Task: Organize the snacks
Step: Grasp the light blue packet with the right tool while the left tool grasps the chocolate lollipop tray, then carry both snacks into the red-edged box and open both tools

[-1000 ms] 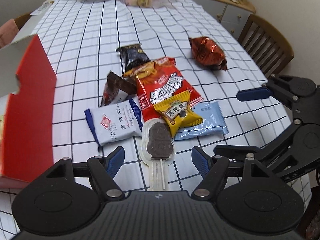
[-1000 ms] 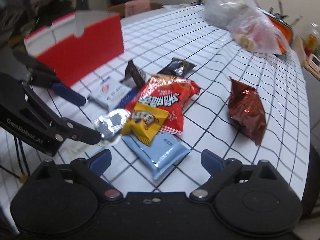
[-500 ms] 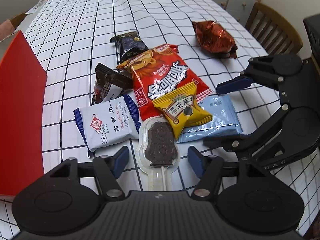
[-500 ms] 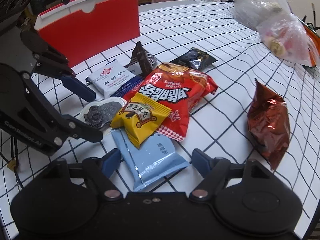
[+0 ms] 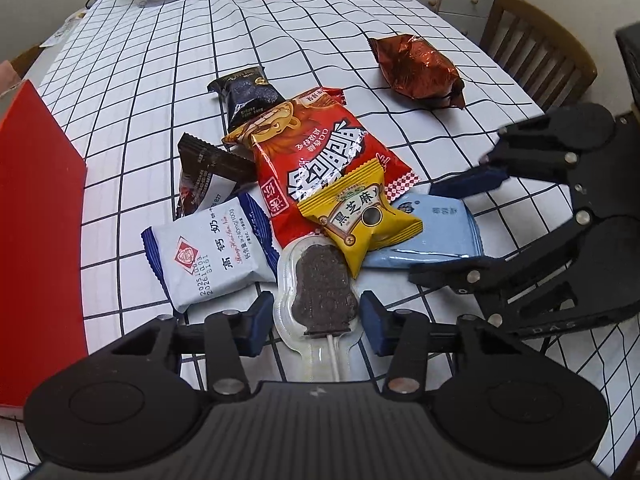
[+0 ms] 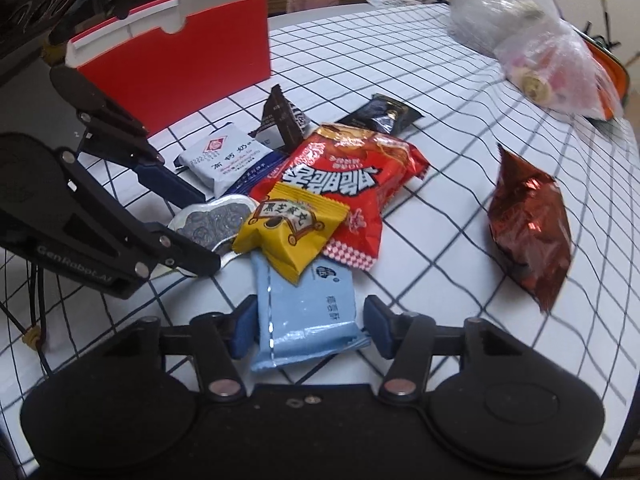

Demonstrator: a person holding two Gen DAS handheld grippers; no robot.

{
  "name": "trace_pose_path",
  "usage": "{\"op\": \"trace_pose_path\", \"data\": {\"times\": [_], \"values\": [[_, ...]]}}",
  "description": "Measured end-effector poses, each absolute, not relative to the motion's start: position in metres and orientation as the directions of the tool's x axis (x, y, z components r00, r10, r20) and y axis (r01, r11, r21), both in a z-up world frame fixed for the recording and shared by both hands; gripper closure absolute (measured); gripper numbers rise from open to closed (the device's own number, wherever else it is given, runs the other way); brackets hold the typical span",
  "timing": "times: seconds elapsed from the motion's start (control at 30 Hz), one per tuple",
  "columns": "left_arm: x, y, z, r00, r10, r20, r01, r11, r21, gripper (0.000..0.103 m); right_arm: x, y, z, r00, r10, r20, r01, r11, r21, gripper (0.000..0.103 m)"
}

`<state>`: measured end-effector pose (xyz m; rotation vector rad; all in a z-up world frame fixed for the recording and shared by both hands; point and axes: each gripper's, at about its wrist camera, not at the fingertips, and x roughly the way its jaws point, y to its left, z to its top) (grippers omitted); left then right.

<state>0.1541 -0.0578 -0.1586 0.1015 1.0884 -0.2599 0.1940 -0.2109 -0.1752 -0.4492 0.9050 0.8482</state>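
Two closing jaws — chocolate lollipop point(image 5: 322, 292) between left, blue packet point(image 6: 306, 312) seemingly between right.

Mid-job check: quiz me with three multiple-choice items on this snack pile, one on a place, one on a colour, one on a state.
1. The yellow packet lies:
A. inside the red box
B. on top of the pile, over the big red bag
C. alone by the table edge

2. The packet between the right gripper fingers is:
A. light blue
B. green
C. black

3. The chocolate lollipop is:
A. unwrapped
B. sealed in clear wrap, flat on the table
C. lifted up

Key: 1 B, it overlaps the red bag. 2 A, the light blue packet sits there. 3 B, wrap glints, stick flat between the closing left gripper fingers.
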Motion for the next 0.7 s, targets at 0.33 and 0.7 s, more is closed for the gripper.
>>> {"op": "trace_pose_path", "data": {"times": [0.33, 0.7], "values": [[0.143, -0.044, -0.158, 0.424, -0.210, -0.881, 0.215, 0.968, -0.127, 0.057, 0.168, -0.226, -0.170, 0.389, 0.374, -0.842, -0.629, 0.775, 0.054, 0.057], [0.120, -0.017, -0.153, 0.389, -0.270, -0.881, 0.183, 0.960, -0.213, 0.057, 0.128, -0.227, -0.155, 0.412, 0.341, -0.845, -0.479, 0.870, 0.118, 0.057]]}}
